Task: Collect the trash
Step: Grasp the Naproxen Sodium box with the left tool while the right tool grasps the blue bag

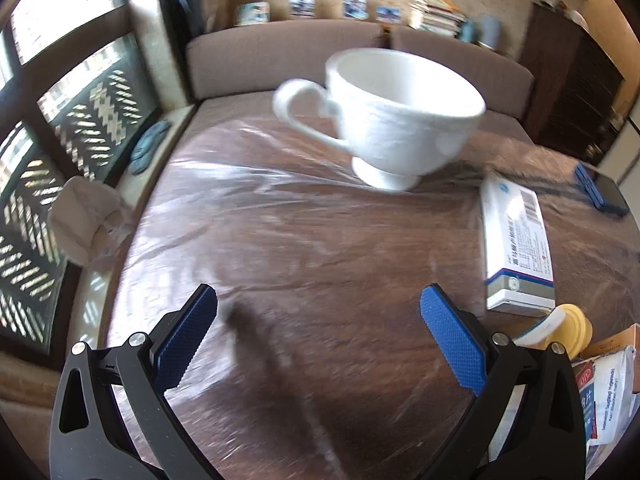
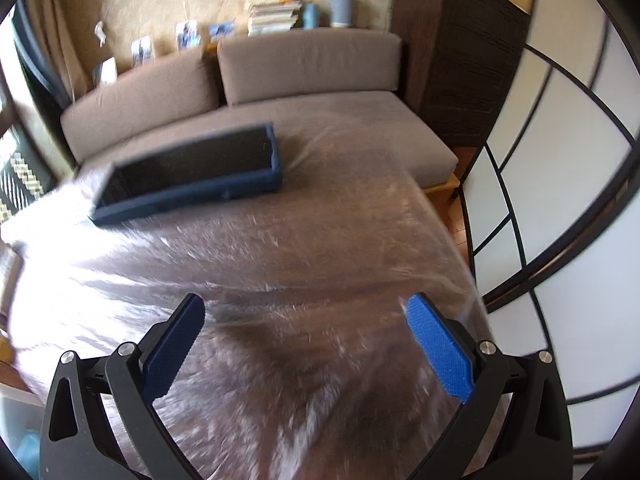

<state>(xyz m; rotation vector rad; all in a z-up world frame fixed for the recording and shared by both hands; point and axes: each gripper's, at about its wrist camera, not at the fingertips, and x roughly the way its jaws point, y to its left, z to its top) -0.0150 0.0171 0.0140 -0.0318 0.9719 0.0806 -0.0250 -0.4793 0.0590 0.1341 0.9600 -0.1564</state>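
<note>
My left gripper (image 1: 318,302) is open and empty above a wooden table (image 1: 280,240) covered in clear plastic film. To its right lie a white and blue medicine box (image 1: 516,244), a small bottle with a yellow cap (image 1: 566,330) on its side, and a white printed packet (image 1: 604,396) at the right edge. A white roll of tissue (image 1: 82,220) sits at the table's left edge. My right gripper (image 2: 306,310) is open and empty over the same film-covered table (image 2: 280,264).
A white teacup (image 1: 394,116) stands at the far middle of the table. A dark blue case (image 2: 192,174) lies at the far side, also seen in the left wrist view (image 1: 600,192). A brown sofa (image 2: 280,92) stands behind. The table's right edge (image 2: 460,248) drops to the floor.
</note>
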